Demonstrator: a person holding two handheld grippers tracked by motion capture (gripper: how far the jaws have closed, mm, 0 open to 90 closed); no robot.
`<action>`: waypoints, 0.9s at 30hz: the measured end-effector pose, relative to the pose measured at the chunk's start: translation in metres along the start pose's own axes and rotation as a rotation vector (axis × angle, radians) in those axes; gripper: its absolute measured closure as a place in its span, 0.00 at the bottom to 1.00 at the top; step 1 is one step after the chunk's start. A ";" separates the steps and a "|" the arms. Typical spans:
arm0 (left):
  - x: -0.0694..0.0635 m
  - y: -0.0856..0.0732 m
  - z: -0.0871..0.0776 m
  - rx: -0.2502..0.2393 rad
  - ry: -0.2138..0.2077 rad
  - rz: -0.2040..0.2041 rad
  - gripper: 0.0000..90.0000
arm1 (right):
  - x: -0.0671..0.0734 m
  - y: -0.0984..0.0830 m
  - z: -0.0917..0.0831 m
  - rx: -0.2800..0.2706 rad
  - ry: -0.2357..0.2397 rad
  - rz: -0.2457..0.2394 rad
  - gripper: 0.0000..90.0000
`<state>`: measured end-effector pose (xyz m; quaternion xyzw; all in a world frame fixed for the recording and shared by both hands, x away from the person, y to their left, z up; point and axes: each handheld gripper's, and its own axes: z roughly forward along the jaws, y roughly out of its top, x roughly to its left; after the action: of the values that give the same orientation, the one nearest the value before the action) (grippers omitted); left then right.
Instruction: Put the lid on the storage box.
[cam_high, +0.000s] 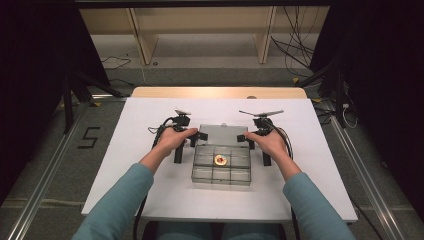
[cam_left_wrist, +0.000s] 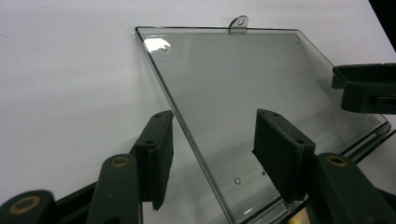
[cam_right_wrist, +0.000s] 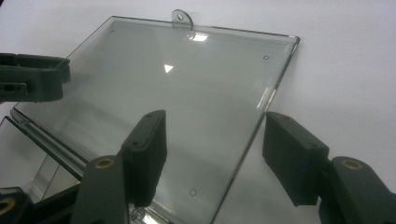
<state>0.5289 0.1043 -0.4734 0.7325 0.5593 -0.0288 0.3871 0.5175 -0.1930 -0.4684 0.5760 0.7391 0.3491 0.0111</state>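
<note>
White counter (cam_high: 150, 190) carries a clear compartment box (cam_high: 221, 170), its lid (cam_high: 222, 134) thrown open flat on the far side. The left gripper (cam_left_wrist: 212, 144) and right gripper (cam_right_wrist: 219, 156) straddle the lid's side edges, jaws released, equally near.

I see a white worktop (cam_high: 150, 190) on a grey floor (cam_high: 50, 165) marked with a black 5 (cam_high: 89, 137), a wooden shelf (cam_high: 200, 30) beyond, and cables (cam_high: 300, 40) by it.
</note>
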 end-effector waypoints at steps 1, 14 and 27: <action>0.000 0.000 0.000 0.000 0.000 -0.001 0.53 | 0.000 0.000 0.000 0.003 0.004 0.007 0.45; 0.001 0.000 -0.003 0.008 -0.008 -0.039 0.56 | -0.003 0.001 0.001 0.020 0.042 0.087 0.49; -0.003 -0.001 -0.017 -0.073 -0.025 0.038 0.70 | -0.007 0.003 -0.021 -0.055 0.057 0.045 0.77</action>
<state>0.5206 0.1124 -0.4609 0.7281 0.5408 -0.0103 0.4211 0.5139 -0.2091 -0.4534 0.5817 0.7162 0.3855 -0.0017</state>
